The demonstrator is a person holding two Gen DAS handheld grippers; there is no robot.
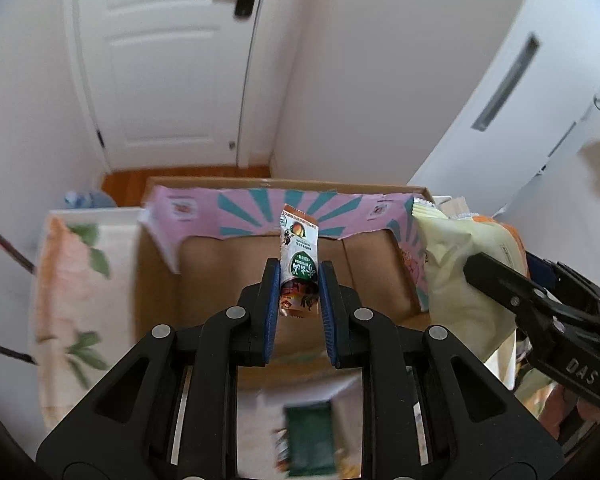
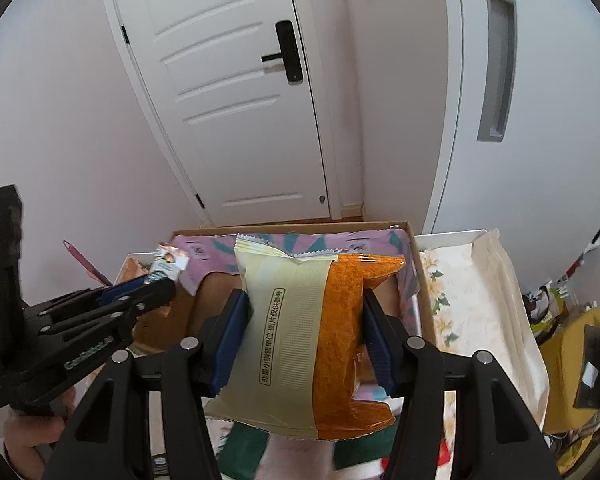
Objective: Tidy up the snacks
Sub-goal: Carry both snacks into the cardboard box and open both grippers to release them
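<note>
My left gripper [image 1: 299, 280] is clamped on a small snack sachet [image 1: 299, 258], which stands upright between the blue pads over the middle of the open cardboard box [image 1: 160, 280]. My right gripper [image 2: 306, 320] is clamped across a large cream-and-orange snack bag [image 2: 300, 320], held above the box's right side, near its far rim.

My left gripper [image 1: 299, 280]: matt black plastic, ribbed blue pads. Sachet [image 1: 299, 256] glossy foil. Box [image 1: 236, 272] plain matt cardboard. Floral cloth [image 1: 80, 280] soft.
</note>
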